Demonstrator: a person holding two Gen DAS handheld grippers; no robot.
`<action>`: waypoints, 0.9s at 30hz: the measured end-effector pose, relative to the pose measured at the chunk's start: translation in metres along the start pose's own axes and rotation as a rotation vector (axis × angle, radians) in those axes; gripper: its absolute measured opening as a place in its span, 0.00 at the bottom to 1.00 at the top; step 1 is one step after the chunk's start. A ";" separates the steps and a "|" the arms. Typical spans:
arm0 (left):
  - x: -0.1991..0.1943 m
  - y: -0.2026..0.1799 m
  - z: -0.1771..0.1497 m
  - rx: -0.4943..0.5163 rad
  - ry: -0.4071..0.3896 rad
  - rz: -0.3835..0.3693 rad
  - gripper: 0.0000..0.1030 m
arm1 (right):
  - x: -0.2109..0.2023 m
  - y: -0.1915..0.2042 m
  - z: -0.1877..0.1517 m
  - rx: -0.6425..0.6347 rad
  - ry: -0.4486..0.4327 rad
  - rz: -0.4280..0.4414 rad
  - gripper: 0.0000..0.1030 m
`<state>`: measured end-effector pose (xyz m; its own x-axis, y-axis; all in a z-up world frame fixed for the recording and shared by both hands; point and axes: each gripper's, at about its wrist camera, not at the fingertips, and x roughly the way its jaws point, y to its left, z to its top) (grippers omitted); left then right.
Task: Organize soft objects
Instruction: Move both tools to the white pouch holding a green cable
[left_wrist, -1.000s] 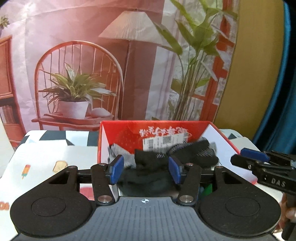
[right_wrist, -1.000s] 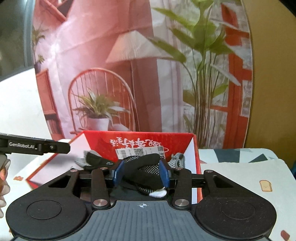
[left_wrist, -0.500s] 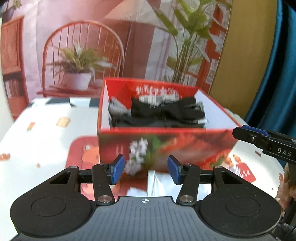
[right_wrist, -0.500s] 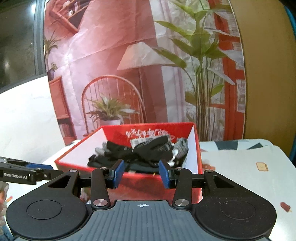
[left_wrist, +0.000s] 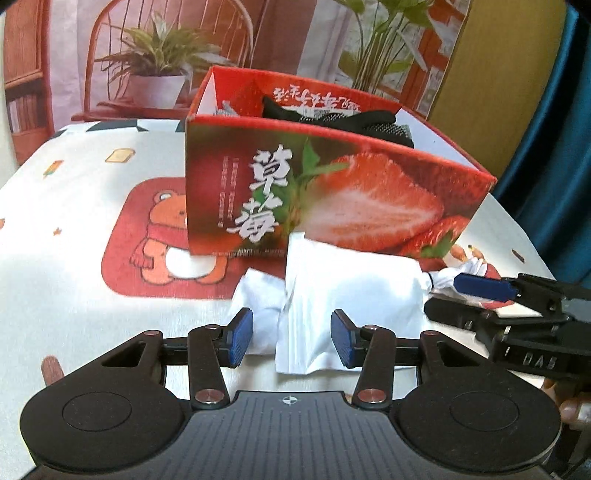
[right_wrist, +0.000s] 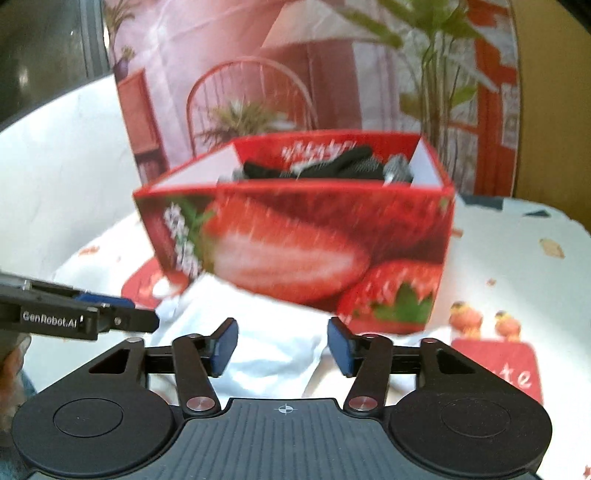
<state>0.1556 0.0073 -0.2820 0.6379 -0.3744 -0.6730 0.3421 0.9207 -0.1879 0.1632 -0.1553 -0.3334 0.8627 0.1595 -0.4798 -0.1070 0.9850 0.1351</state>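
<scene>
Left fingers (left_wrist: 291, 341) closing, right fingers (right_wrist: 282, 350) opening, both empty, over white cloth (left_wrist: 351, 291).
Cloth before strawberry box (left_wrist: 332, 199): light, limp; best pinched at a bunched fold.

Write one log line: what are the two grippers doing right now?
left gripper: closing around white cloth, not pinching | right gripper: opening, empty, over the cloth | strawberry box: black socks inside

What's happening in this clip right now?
A person holds tongs in each hand over a white crumpled cloth lying in front of a red strawberry-printed cardboard box that already holds dark socks. The left tongs are closing and the right tongs opening, both with cloth between them, neither gripping yet.
</scene>
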 end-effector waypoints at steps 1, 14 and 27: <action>0.000 0.000 -0.002 0.001 0.000 0.001 0.48 | 0.002 0.003 -0.003 -0.010 0.009 0.001 0.55; -0.003 0.002 -0.014 -0.023 -0.010 0.003 0.48 | 0.023 0.029 -0.028 -0.122 0.122 -0.019 0.83; 0.006 0.009 -0.018 -0.064 0.033 -0.026 0.43 | 0.034 0.034 -0.039 -0.177 0.136 -0.040 0.83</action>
<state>0.1497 0.0149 -0.3007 0.6059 -0.3951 -0.6905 0.3125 0.9164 -0.2501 0.1695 -0.1135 -0.3789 0.7946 0.1158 -0.5960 -0.1697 0.9849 -0.0349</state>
